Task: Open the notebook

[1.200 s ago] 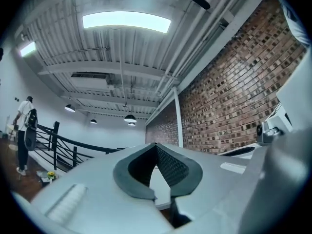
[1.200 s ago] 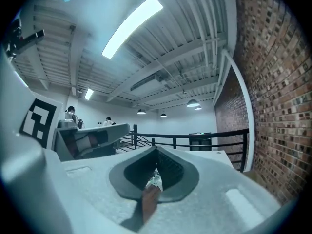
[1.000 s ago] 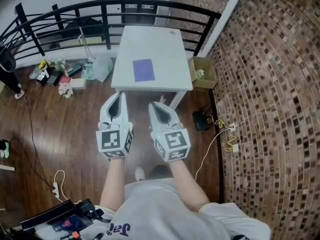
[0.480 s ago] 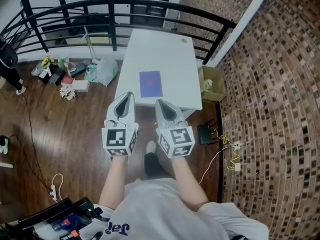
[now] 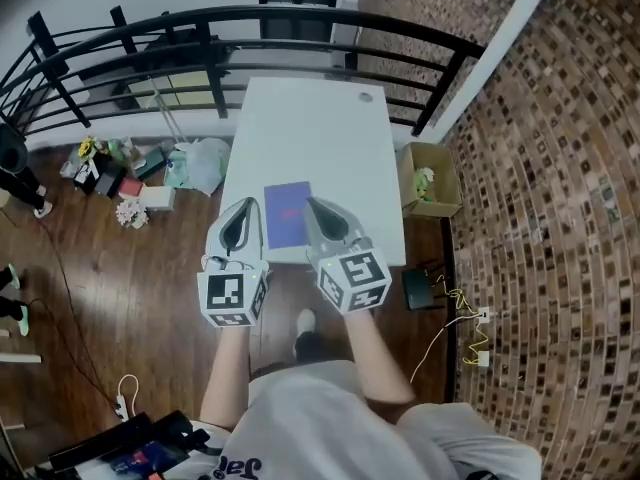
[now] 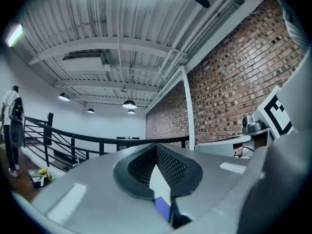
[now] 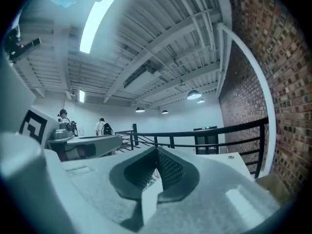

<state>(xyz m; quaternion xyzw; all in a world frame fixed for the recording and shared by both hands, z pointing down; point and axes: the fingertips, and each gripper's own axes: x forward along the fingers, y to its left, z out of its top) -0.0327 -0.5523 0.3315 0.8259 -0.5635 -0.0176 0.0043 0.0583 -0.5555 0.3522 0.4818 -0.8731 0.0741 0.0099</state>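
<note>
A closed purple notebook (image 5: 286,214) lies flat near the front edge of a white table (image 5: 310,128). Both grippers are held level over that front edge, one on each side of the notebook. My left gripper (image 5: 248,205) is at the notebook's left edge, and its jaws meet at the tip with nothing between them. My right gripper (image 5: 310,204) is at the notebook's right edge, also shut and empty. In the left gripper view a sliver of the purple notebook (image 6: 162,207) shows below the closed jaw tips (image 6: 156,146). The right gripper view shows the closed jaws (image 7: 157,150) over the white tabletop.
A black curved railing (image 5: 250,18) runs behind the table and a brick wall (image 5: 540,168) stands to the right. A cardboard box (image 5: 432,190) sits beside the table's right side. Bags and clutter (image 5: 130,168) lie on the wood floor at the left, cables (image 5: 470,318) at the right.
Both grippers have moved forward from over the floor to the table's front edge and now flank the notebook. Their jaws have stayed closed.
</note>
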